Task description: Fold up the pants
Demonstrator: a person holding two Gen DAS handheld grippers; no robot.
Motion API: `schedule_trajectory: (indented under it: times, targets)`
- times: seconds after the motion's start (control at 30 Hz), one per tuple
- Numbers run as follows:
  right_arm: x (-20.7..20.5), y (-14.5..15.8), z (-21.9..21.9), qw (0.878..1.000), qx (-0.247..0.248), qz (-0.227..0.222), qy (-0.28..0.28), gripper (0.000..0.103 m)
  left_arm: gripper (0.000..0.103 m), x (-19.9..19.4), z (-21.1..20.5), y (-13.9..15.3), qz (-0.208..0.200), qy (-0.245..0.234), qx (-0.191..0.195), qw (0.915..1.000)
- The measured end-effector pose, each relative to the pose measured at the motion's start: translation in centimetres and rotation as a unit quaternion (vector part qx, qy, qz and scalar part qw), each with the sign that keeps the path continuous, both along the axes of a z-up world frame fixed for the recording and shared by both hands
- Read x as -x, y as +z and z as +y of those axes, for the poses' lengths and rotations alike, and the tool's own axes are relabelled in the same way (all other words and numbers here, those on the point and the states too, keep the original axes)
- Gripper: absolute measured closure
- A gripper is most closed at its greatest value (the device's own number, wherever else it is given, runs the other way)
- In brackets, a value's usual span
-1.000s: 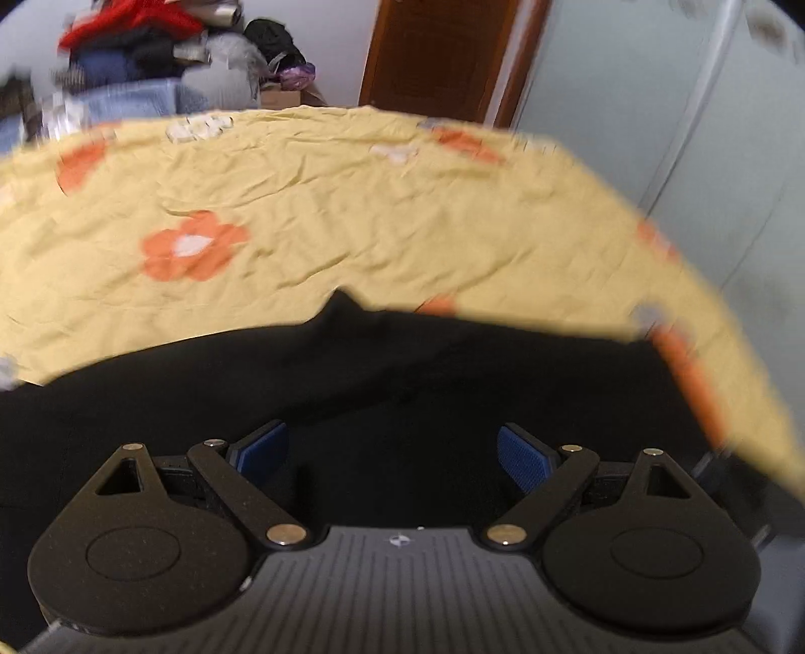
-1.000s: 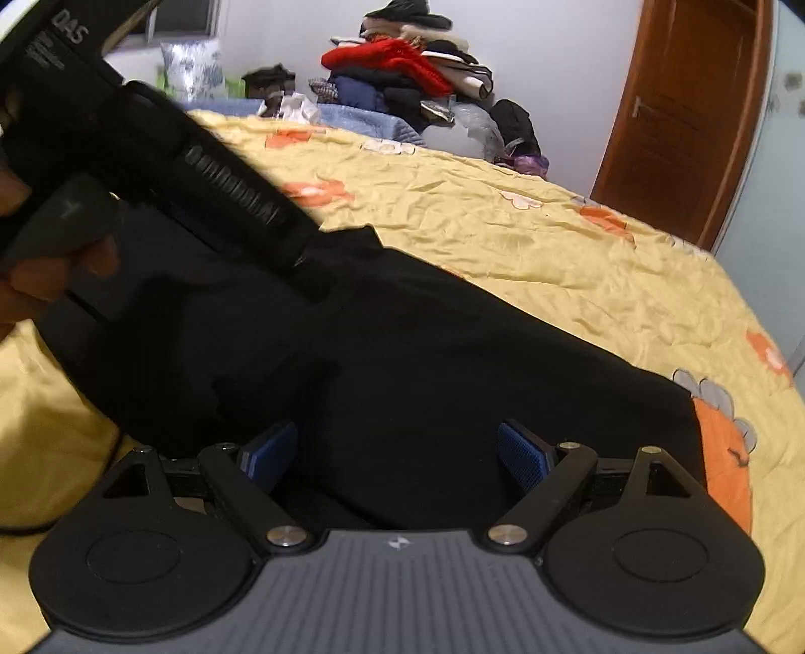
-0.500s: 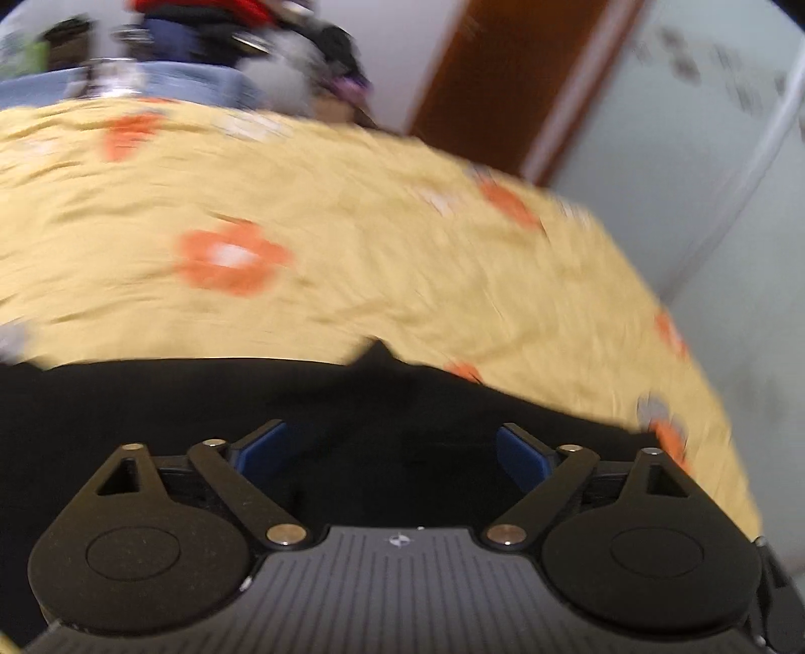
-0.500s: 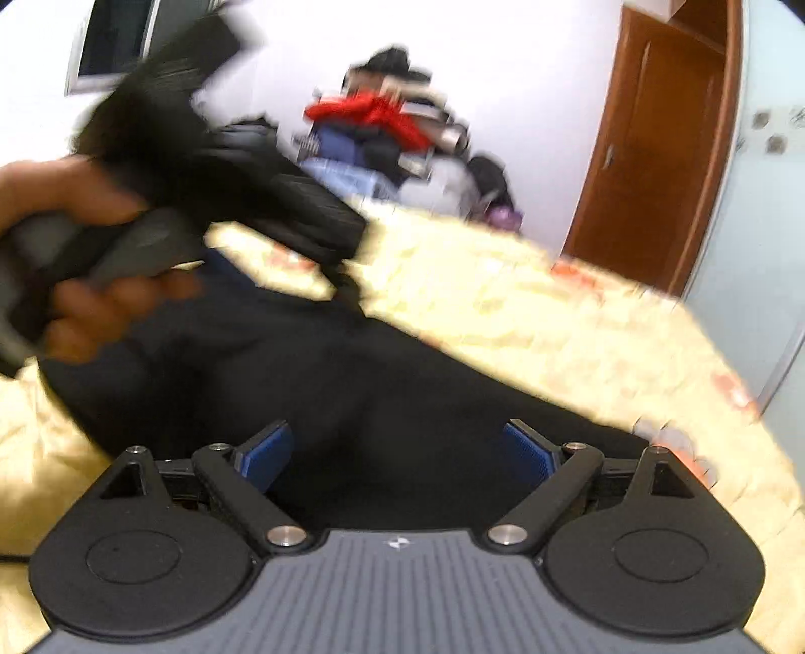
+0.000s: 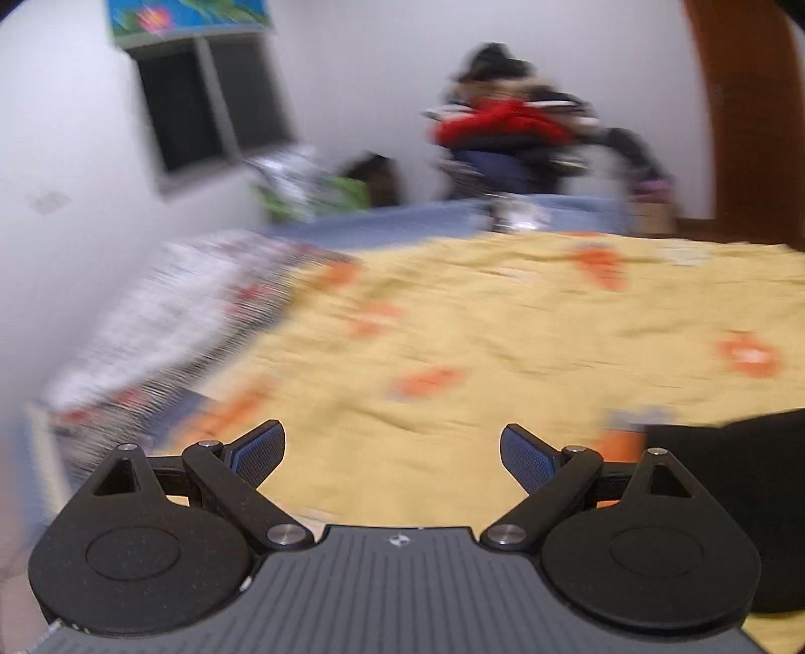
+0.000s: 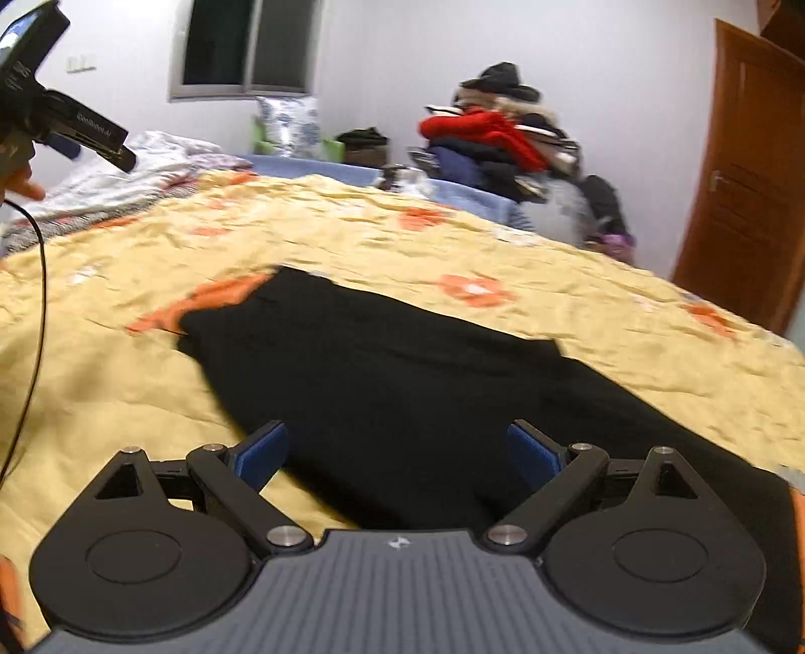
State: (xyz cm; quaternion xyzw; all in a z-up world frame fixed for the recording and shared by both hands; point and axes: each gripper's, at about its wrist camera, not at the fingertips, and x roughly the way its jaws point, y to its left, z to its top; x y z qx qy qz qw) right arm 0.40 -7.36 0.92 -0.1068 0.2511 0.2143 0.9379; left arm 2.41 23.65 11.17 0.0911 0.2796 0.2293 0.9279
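Pants (image 6: 402, 392) lying folded (dark, flat) across the bed's (image 6: 629, 322) near edge. Right gripper (image 6: 397, 447) hovering over them, jaws wide, nothing gripped. Left gripper (image 5: 392, 453) gaping over bare quilt, empty.

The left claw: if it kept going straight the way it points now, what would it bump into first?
Most likely the yellow flowered bedspread: the open left claw tilts down at bare cover, with the black pants off to its right. Blur makes depth uncertain.

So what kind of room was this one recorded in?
Almost certainly a bedroom at home: the black pants lie on a bed covered by a yellow flowered sheet, a patterned pillow sits under the window, and clothes are piled against the far wall.
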Motion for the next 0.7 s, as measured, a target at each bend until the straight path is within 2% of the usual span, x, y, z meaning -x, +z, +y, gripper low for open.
schedule_trajectory:
  times: [0.03,0.1,0.17,0.2,0.23,0.3,0.4,0.53,0.57,0.63,0.7]
  targets:
    - [0.1,0.0,0.6,1.000,-0.005,0.001,0.007,0.008,0.007,0.2,0.4,0.2,-0.008,-0.001,0.000,1.0000]
    - [0.2,0.3,1.6,1.000,-0.011,0.000,0.017,0.008,0.005,0.2,0.0,-0.4,-0.011,-0.033,0.041,0.9986]
    - [-0.4,0.3,2.9,1.000,-0.012,0.008,0.020,0.008,0.005,-0.7,-1.9,-2.3,0.010,-0.104,0.109,0.9886]
    - [-0.5,0.4,3.4,1.000,-0.012,0.011,0.023,0.008,0.005,-1.4,-2.9,-3.6,0.028,-0.132,0.140,0.9809]
    - [-0.6,0.3,4.1,1.000,-0.009,0.011,0.024,0.008,0.007,-2.1,-3.9,-4.8,0.046,-0.149,0.163,0.9743]
    - [-0.7,-0.1,5.9,1.000,0.014,0.001,0.025,0.008,0.009,-2.8,-5.6,-7.0,0.068,-0.161,0.179,0.9681]
    - [-0.5,-0.8,8.7,0.998,0.055,-0.019,0.039,0.008,0.007,-3.5,-7.1,-8.9,0.077,-0.161,0.181,0.9672]
    - [-1.4,-1.7,11.4,0.996,0.071,-0.030,0.051,0.008,0.007,-5.1,-5.3,-10.5,0.103,-0.152,0.225,0.9569]
    - [-1.7,-1.9,12.2,0.994,0.082,-0.035,0.057,0.008,0.007,-4.9,-4.5,-11.0,0.102,-0.144,0.230,0.9571]
    - [-2.0,-2.5,13.9,0.988,0.126,-0.058,0.073,0.009,0.007,-5.1,-3.2,-11.5,0.099,-0.123,0.236,0.9589]
    - [-1.8,-3.2,15.6,0.974,0.184,-0.097,0.086,0.009,0.007,-5.0,-2.3,-11.7,0.094,-0.103,0.247,0.9589]
